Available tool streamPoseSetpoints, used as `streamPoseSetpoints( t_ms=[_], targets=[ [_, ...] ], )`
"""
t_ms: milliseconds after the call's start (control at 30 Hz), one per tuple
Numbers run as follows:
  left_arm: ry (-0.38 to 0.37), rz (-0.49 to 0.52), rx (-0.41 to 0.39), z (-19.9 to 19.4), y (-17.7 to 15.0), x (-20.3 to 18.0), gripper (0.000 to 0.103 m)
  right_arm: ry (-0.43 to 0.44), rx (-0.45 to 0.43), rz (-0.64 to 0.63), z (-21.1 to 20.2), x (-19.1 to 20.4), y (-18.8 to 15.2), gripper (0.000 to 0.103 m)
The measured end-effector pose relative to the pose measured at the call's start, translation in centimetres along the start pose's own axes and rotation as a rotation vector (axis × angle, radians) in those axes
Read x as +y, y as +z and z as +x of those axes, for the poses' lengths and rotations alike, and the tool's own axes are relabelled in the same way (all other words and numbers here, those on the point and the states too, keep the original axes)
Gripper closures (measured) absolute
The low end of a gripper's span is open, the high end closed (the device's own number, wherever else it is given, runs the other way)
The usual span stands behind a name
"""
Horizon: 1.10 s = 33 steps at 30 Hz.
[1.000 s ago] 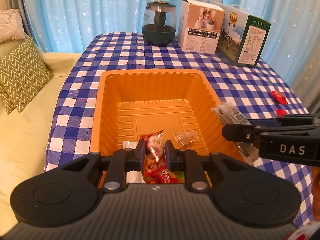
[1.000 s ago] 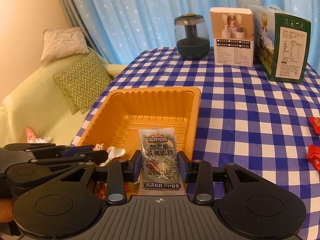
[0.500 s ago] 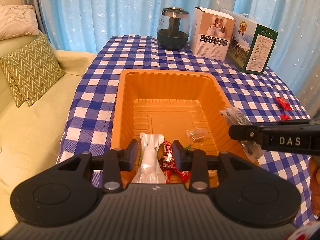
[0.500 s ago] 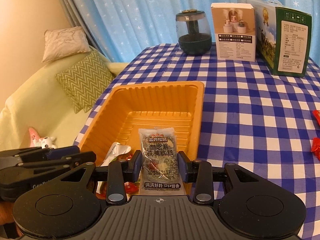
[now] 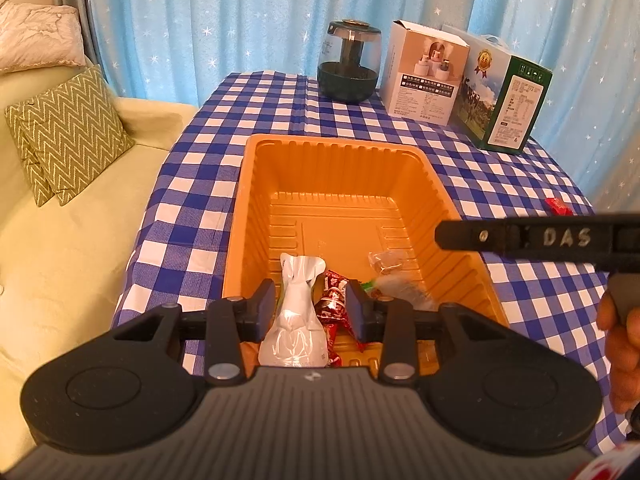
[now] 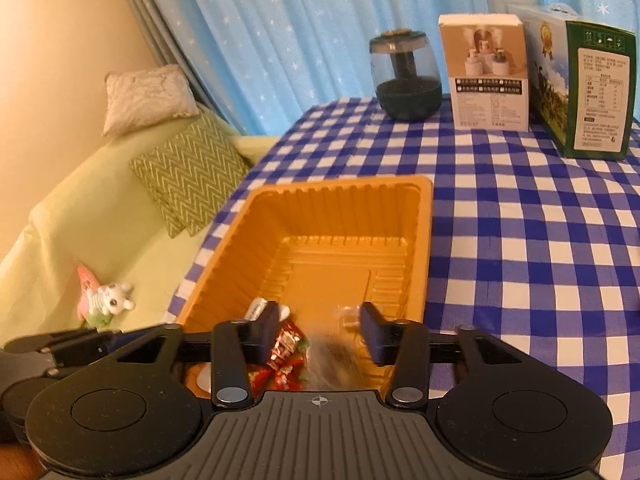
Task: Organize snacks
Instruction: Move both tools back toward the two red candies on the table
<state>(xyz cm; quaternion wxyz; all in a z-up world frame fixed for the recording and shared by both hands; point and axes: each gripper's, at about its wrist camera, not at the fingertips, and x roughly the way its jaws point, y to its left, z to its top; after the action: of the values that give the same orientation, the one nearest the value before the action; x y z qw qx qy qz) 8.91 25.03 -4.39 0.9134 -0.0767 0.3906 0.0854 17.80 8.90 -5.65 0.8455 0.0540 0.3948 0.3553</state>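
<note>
An orange plastic tray [image 5: 340, 168] [image 6: 340, 208] sits on the checked table. At its near end lie a white packet [image 5: 298, 312], red snack wrappers [image 5: 332, 300] [image 6: 284, 344] and a small clear packet [image 5: 386, 260]. My left gripper [image 5: 310, 312] is open above the tray's near end, with the white packet below its jaws. My right gripper [image 6: 320, 332] is open over the tray's near right part; a dark sesame snack packet [image 6: 332, 360] shows blurred just below it, free of the jaws. The right gripper's finger [image 5: 520, 236] crosses the left wrist view.
A dark round jar [image 5: 348, 64], a white box [image 5: 426, 72] and a green box [image 5: 508, 100] stand at the table's far end. A red candy [image 5: 558, 206] lies on the cloth at right. A sofa with cushions [image 5: 68, 132] and a small toy [image 6: 104, 300] is at left.
My left gripper let go of the red snack and rose, open. My right gripper opened and dropped the sesame packet into the tray.
</note>
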Motion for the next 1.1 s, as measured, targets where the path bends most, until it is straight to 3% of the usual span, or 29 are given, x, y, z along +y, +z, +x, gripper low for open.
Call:
streamPoseSetpoints(
  t_ms=[500, 1100],
  targets=[
    [-0.021, -0.019, -0.027, -4.0, -1.1, -2.7, 0.056, -0.097, -0.032, 0.120, -7.7, -3.1, -3.5, 0.046],
    [-0.072, -0.003, -0.063, -9.8, -2.8, -8.3, 0.043, -0.225, -0.110, 0.126, -17.5, -4.7, -7.0, 0.043]
  ],
)
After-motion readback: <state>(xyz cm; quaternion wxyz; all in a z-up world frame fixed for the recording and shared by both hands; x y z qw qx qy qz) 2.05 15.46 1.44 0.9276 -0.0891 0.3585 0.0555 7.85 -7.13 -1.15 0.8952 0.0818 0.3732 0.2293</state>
